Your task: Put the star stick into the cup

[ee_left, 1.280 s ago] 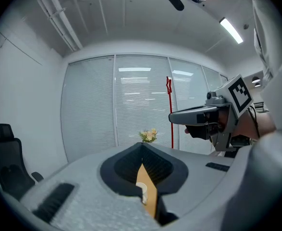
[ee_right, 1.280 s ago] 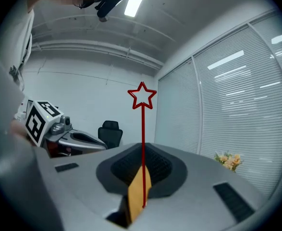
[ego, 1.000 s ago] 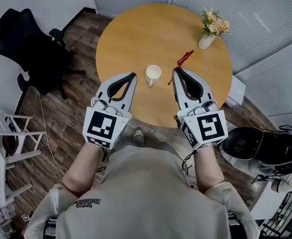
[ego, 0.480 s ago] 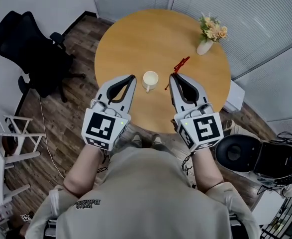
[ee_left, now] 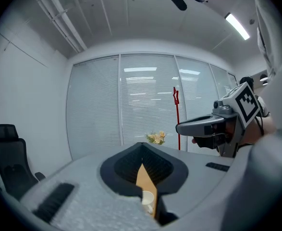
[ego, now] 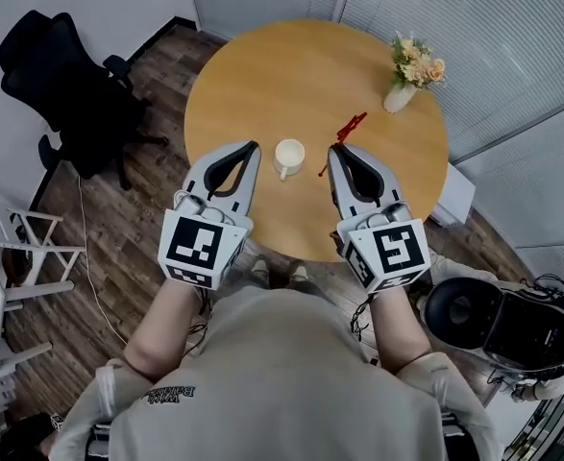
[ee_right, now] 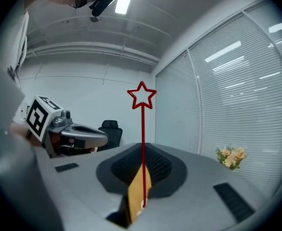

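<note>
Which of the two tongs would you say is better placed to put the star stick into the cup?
Right. The right tongs are clamped on the star stick, and the cup stands just to their left. The left tongs are shut and hold nothing.

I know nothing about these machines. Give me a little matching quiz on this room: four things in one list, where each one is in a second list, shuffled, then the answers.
Things:
1. star stick
2. cup
3. vase of flowers
4. office chair

Places:
A. on the floor, left of the table in the head view
B. near the table's far right edge
C. gripped in the right claw
D. near the table's middle

Pairs: 1-C, 2-D, 3-B, 4-A
</note>
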Demonstrator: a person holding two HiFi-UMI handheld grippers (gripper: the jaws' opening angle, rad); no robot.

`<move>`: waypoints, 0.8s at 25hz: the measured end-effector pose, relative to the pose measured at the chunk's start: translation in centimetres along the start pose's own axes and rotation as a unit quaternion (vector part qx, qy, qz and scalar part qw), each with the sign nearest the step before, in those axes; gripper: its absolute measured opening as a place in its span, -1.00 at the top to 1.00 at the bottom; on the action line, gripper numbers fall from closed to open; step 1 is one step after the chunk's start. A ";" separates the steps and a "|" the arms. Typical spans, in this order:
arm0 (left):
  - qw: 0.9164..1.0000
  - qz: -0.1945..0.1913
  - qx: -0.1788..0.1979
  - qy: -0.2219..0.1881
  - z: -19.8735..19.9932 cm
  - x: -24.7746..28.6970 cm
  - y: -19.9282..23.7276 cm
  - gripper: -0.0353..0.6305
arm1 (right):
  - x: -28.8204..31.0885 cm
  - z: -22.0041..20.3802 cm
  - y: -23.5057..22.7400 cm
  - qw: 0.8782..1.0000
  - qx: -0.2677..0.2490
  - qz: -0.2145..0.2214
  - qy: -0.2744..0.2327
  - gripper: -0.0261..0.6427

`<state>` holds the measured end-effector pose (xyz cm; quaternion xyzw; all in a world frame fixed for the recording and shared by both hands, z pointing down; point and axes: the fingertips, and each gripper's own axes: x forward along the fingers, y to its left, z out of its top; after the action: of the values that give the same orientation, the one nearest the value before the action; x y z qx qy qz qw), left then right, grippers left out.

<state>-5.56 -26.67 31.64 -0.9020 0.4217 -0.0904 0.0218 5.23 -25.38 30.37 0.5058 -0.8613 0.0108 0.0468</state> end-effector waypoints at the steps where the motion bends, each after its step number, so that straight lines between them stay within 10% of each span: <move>1: 1.000 0.002 0.001 0.001 -0.1 0.3 0.1 0.83 | 0.2 -0.2 -0.3 1.000 0.002 0.000 0.000 0.81; 20: 1.000 0.006 0.030 0.005 -0.7 7.9 4.0 0.83 | 8.2 -2.2 -3.3 0.999 0.026 0.027 -0.003 0.81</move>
<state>-3.80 -35.24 33.01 -0.8977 0.4246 -0.1078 0.0472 4.33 -33.98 33.23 0.4835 -0.8742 0.0331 0.0309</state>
